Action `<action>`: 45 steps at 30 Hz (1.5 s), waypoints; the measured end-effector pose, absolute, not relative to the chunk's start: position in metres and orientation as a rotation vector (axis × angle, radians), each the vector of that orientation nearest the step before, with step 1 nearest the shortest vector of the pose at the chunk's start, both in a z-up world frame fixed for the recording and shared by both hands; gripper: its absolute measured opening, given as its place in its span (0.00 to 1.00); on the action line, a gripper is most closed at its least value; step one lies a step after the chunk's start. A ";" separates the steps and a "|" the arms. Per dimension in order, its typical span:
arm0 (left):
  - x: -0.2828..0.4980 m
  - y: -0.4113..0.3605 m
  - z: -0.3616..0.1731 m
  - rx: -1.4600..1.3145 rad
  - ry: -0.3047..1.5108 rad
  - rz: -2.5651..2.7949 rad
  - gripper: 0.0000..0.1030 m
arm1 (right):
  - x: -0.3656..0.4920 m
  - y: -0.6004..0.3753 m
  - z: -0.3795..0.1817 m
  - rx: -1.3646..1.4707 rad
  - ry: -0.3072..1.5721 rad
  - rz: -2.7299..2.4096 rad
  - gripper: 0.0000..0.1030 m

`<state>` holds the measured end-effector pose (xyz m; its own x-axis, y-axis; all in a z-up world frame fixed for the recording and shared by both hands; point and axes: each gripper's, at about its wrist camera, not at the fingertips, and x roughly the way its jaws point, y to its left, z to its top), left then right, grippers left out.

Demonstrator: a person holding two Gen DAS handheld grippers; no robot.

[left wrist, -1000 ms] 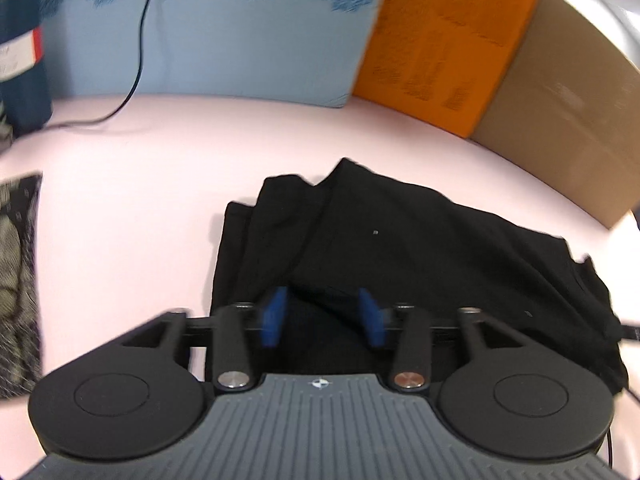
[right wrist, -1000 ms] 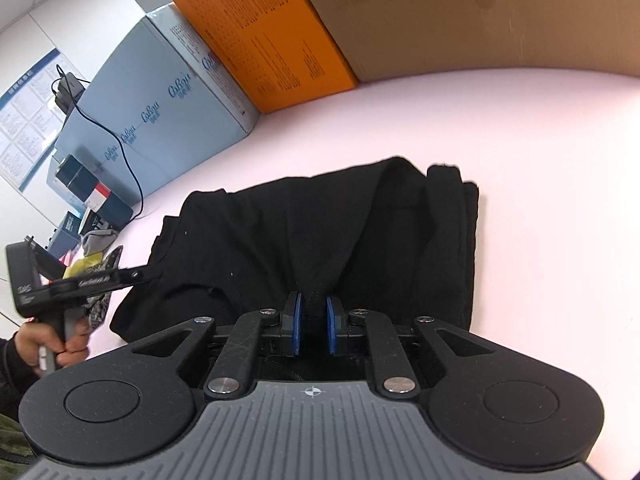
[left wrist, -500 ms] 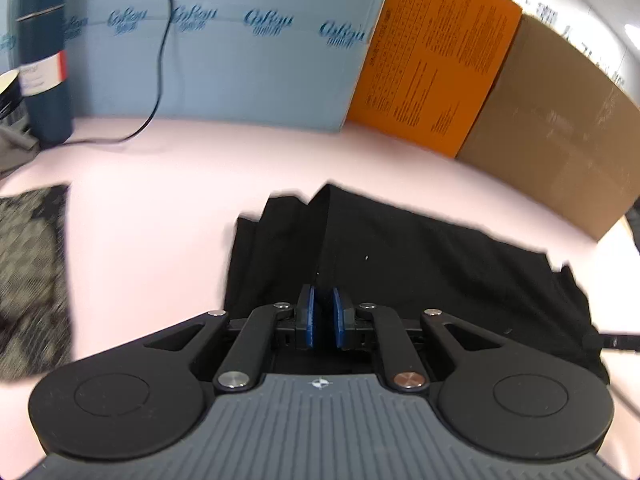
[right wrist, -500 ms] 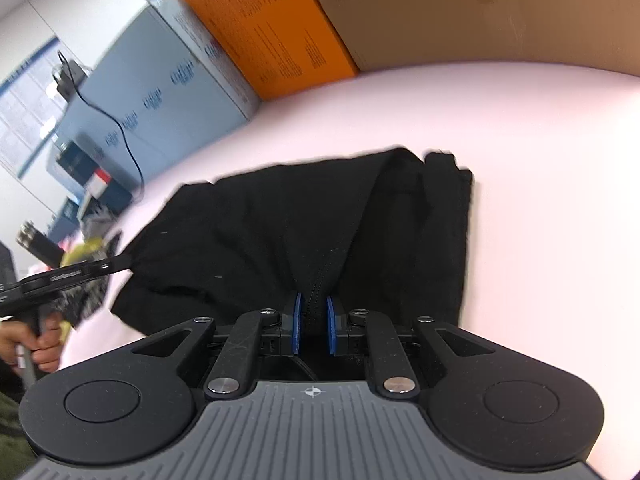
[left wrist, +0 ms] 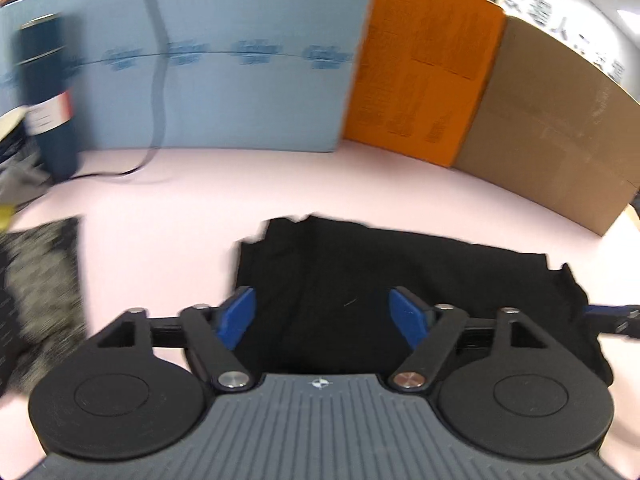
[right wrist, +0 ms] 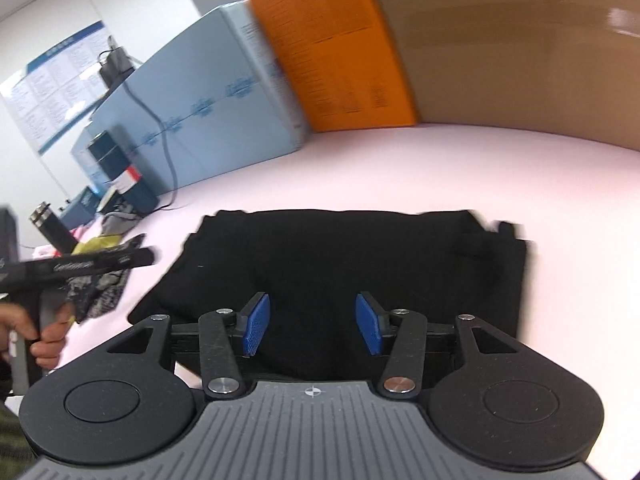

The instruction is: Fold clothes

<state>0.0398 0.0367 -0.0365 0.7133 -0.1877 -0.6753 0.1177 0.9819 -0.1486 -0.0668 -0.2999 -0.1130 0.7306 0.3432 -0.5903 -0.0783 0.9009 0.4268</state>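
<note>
Folded black cloth garment flat on pink table, long axis left-right; left tool and right tool both spread, empty.

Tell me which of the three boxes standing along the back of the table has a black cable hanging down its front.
The light blue box, leftmost in the left wrist view; the orange box and plain brown cardboard box beside it have none.

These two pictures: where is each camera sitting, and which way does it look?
Left wrist view: sits on the left gripper, looking along its open blue fingers at the black garment.
Right wrist view: sits on the right gripper, also open; the person's left hand shows.
Both share the garment, the pink table and the orange box.
</note>
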 end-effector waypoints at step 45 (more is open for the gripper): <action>0.083 0.035 -0.086 -0.118 0.773 -0.245 0.19 | -0.019 -0.361 -0.161 0.606 0.691 0.197 0.08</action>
<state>0.0832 0.0349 -0.0862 0.6893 -0.2614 -0.6757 0.1753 0.9651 -0.1945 -0.0191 -0.3607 -0.1613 0.7604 0.3633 -0.5383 0.0252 0.8117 0.5835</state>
